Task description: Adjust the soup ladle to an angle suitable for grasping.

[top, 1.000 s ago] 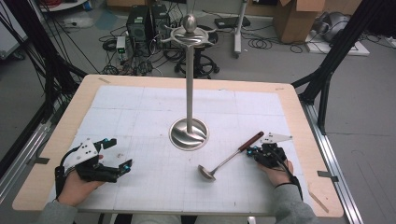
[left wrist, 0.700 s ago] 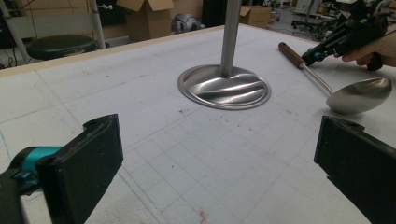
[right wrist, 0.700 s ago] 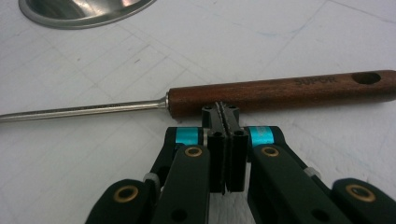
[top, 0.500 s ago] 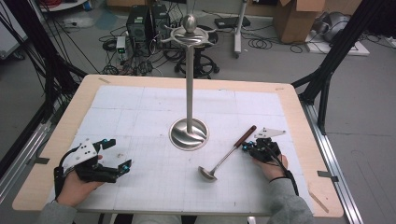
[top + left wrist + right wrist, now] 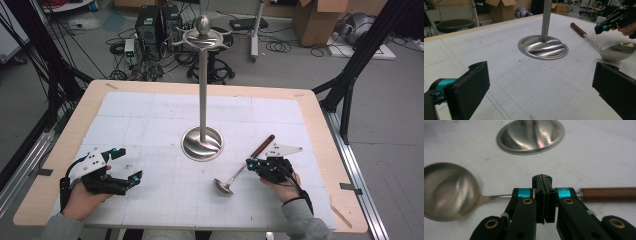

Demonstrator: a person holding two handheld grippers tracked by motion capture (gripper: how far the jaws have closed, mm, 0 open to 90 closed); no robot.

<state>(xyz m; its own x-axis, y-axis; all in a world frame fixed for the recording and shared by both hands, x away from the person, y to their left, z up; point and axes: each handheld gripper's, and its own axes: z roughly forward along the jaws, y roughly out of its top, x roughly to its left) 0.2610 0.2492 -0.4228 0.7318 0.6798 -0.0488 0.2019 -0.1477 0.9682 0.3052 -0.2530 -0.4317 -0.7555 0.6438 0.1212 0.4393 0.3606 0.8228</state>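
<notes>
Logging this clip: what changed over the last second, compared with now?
The right claw, shut and with nothing between its pads, slid left across the table toward the ladle, ending over its shaft. The ladle, the metal stand and the open left claw stayed put.

Overhead view, two low close-ups

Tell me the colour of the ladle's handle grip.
Reddish-brown wood grain on the ladle's handle grip, clearest in the right gripper view.

Each black hand-held gripper (image 5: 250,163) has teal bands, brass-ringed screws, a grey three-cornered plate; sleeves are grey.
</notes>
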